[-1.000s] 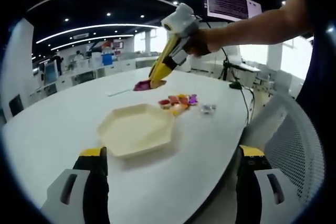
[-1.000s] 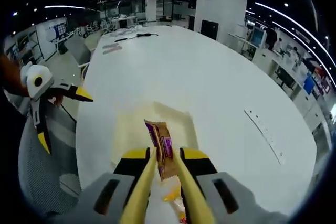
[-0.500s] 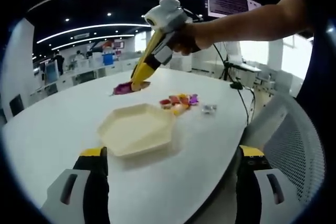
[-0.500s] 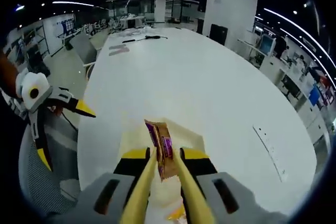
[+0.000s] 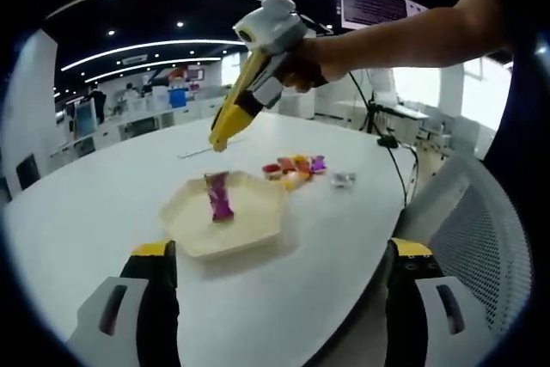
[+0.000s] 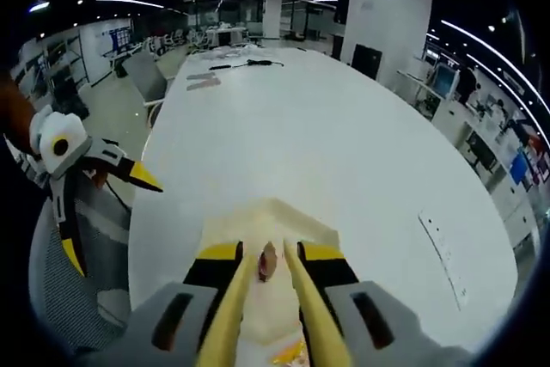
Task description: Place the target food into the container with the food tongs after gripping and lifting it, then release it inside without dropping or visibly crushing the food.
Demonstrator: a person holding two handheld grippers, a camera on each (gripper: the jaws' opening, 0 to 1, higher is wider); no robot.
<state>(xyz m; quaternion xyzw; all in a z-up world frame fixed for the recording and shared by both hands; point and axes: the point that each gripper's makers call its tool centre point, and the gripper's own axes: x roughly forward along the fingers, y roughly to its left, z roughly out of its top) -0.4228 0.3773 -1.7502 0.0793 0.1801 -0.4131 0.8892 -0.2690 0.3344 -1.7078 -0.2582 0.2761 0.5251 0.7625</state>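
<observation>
The purple snack packet (image 5: 218, 196) sits in the cream container (image 5: 258, 234) — directly below the right tongs (image 5: 216, 141), at their 6 o'clock. Those tongs hang narrow and empty; the left tongs (image 5: 279, 255) stand wide on the worktop (image 5: 86, 204) side — farther off.

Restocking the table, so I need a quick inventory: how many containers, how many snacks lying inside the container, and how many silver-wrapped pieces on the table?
Cream container: 1
Purple snack packet inside it: 1
Silver-wrapped piece: 1
Total: 3
</observation>
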